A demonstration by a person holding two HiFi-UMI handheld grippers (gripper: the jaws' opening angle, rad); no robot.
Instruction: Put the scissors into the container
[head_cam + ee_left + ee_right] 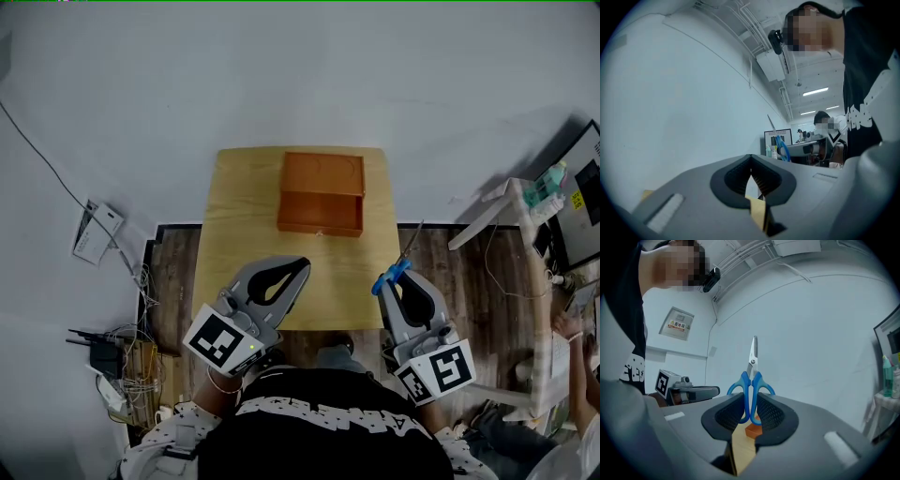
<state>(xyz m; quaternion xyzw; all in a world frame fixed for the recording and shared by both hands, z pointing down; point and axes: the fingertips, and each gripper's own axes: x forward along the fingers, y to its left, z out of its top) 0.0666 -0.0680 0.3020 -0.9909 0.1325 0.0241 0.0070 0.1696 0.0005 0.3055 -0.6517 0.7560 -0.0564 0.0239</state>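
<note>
Blue scissors [751, 376] clamped, wall sign [678, 324] illegible

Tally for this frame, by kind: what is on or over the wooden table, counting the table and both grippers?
Grippers: 2 (left gripper, right gripper)
Pair of scissors: 1, blue-handled, clamped in the right gripper
Orange-brown container: 1
Wooden table: 1
Total: 5

Table [234, 244] bare in frt of container [321, 192]; its top open.
</note>
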